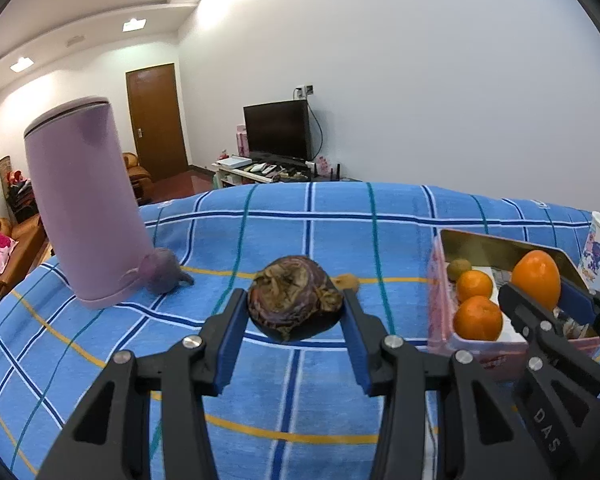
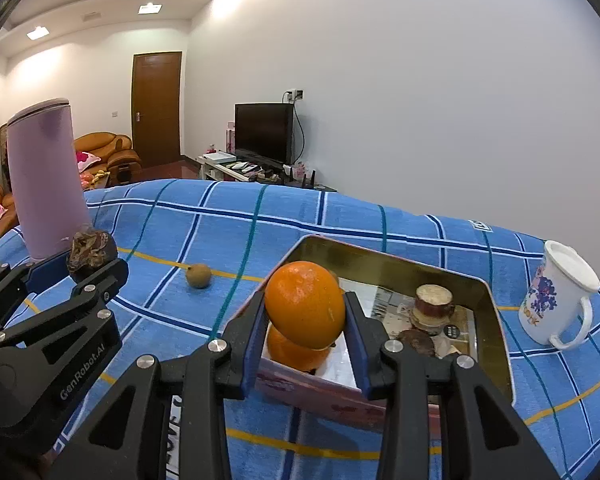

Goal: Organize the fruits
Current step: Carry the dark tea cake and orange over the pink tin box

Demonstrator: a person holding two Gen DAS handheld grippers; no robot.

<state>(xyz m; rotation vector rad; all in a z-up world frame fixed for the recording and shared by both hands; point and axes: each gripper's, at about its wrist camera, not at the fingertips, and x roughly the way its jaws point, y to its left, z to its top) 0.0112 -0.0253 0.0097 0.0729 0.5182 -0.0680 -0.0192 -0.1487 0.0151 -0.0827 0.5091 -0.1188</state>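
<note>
**Orange and wrinkled fruit carried toward the tin**

Orange peel, smooth and glossy, filled the gap between the blue pads of the right gripper (image 2: 305, 322), which was clamped on an orange (image 2: 305, 304) across its widest part and held it above the near end of the open tin box (image 2: 496, 312). The rind looked firm but slick, so a grip at the equator seemed safest. The left gripper (image 1: 296, 312) was closed on a dark, wrinkled purple-brown fruit (image 1: 294, 302), raised off the blue checked cloth (image 1: 300, 392). Its shrivelled skin suggested a light, brittle shell, best held gently by the sides. In the tin lay two more oranges (image 1: 478, 317), a small greenish-brown fruit (image 1: 459, 268) and other brown items. One small brown fruit (image 2: 198, 275) lay loose on the cloth. Further out stood a lilac tumbler (image 1: 86, 208) and a white mug (image 2: 556, 296).
</note>
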